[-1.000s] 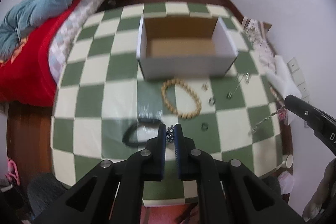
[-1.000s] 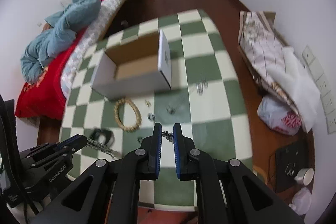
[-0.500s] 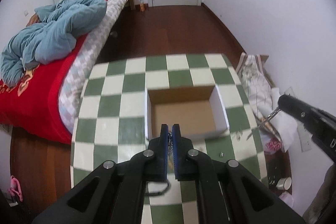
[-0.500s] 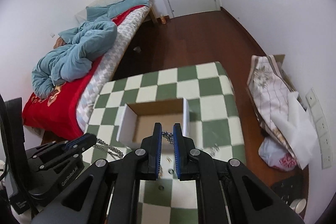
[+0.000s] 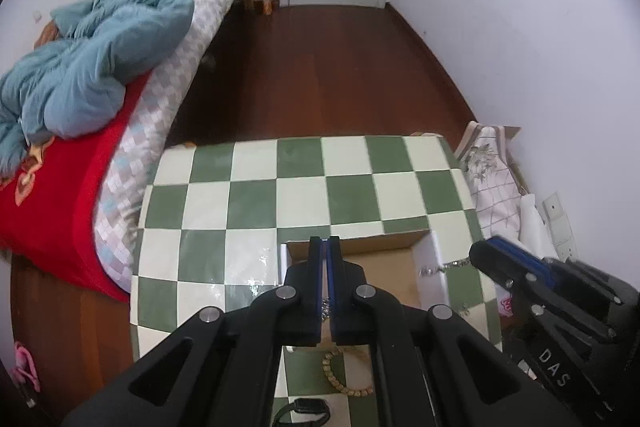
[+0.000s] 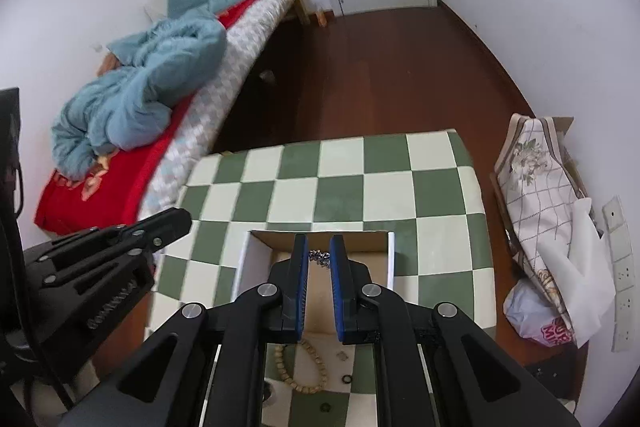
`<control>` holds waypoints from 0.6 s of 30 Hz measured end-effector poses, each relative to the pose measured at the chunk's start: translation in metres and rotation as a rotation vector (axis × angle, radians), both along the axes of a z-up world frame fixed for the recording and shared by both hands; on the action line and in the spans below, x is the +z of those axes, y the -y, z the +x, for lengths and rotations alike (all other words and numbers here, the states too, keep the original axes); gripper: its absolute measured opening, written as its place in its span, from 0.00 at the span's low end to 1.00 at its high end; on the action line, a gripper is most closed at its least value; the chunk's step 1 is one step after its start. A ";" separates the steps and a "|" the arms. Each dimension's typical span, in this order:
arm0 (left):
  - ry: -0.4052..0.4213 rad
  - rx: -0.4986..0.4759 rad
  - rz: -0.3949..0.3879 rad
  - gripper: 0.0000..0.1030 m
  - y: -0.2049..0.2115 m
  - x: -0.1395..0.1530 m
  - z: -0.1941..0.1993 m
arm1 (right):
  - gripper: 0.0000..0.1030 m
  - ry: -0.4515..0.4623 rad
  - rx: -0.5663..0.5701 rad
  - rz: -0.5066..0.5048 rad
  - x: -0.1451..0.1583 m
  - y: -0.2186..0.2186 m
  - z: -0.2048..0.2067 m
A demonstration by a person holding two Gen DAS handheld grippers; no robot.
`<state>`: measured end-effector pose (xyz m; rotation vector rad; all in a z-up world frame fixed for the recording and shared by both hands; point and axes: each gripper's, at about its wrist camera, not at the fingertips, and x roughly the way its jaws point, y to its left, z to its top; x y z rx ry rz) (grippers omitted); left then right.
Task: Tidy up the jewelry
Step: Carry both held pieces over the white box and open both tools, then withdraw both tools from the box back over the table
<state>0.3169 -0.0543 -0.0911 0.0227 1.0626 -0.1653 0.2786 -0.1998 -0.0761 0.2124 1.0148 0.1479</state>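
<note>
Silver chain [image 6: 319, 256]: light, limp, slippery. Both hand-held grippers, left [image 5: 325, 291] and right [image 6: 319, 291], clamped on its ends over box [image 6: 390, 255].

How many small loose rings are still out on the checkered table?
3 visible in the right wrist view, all on the table near the wooden bead bracelet: a pale ring, a dark ring, another dark ring. The hand-held grippers may hide more.

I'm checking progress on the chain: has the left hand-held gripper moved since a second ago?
Yes. The left hand-held gripper, shut on the silver chain, has moved from near the beaded bracelet to the cardboard box.
</note>
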 end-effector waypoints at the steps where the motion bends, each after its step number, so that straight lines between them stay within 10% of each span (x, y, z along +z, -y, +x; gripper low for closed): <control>1: -0.013 0.003 0.004 0.02 -0.002 -0.006 0.004 | 0.11 -0.020 0.003 0.002 -0.007 -0.001 0.006; 6: -0.093 0.078 0.031 0.11 -0.019 -0.041 0.019 | 0.15 -0.164 0.000 -0.002 -0.056 -0.002 0.033; 8: -0.069 0.087 0.078 0.33 -0.021 -0.046 0.015 | 0.39 -0.204 -0.002 -0.031 -0.070 -0.002 0.036; 10: -0.030 0.108 0.090 0.94 -0.026 -0.048 0.009 | 0.81 -0.224 -0.001 -0.073 -0.078 -0.002 0.033; 18: -0.006 0.163 0.151 1.00 -0.038 -0.063 -0.009 | 1.00 -0.245 -0.046 -0.249 -0.101 -0.002 0.005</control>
